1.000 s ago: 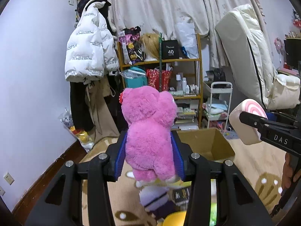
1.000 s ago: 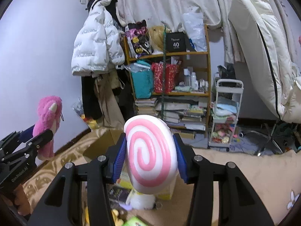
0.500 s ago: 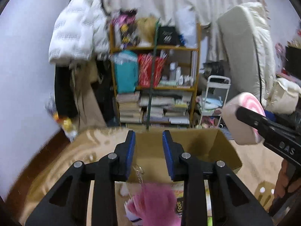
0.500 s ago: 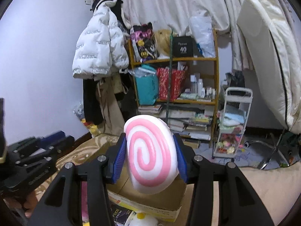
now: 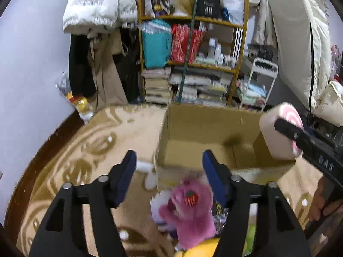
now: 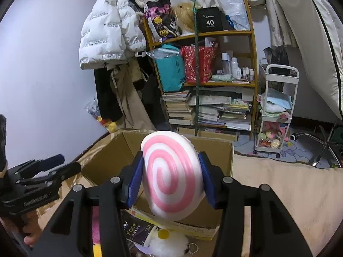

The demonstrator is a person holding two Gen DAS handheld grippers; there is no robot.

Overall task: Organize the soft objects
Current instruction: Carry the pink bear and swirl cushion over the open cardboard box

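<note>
My left gripper (image 5: 169,169) is open and empty above the near edge of an open cardboard box (image 5: 205,135). A pink plush toy (image 5: 188,212) with a strawberry patch lies below it, outside the box on the near side, among other soft toys. My right gripper (image 6: 171,171) is shut on a pink-and-white swirl plush (image 6: 172,177) and holds it over the near side of the cardboard box (image 6: 214,147). In the left wrist view the swirl plush (image 5: 276,132) hangs at the box's right edge. The left gripper (image 6: 53,165) shows at the left of the right wrist view.
A beige patterned rug (image 5: 85,150) covers the floor. A crowded wooden shelf (image 6: 214,81), stacked books, a white trolley (image 6: 276,107) and hanging coats (image 6: 109,34) stand behind the box. A yellow plush (image 5: 199,248) and a white fluffy toy (image 6: 169,244) lie by the box's near side.
My left gripper has let go of the pink plush, which has dropped to the floor in front of the box, and the jaws have opened wide. Both grippers have moved toward the box.
</note>
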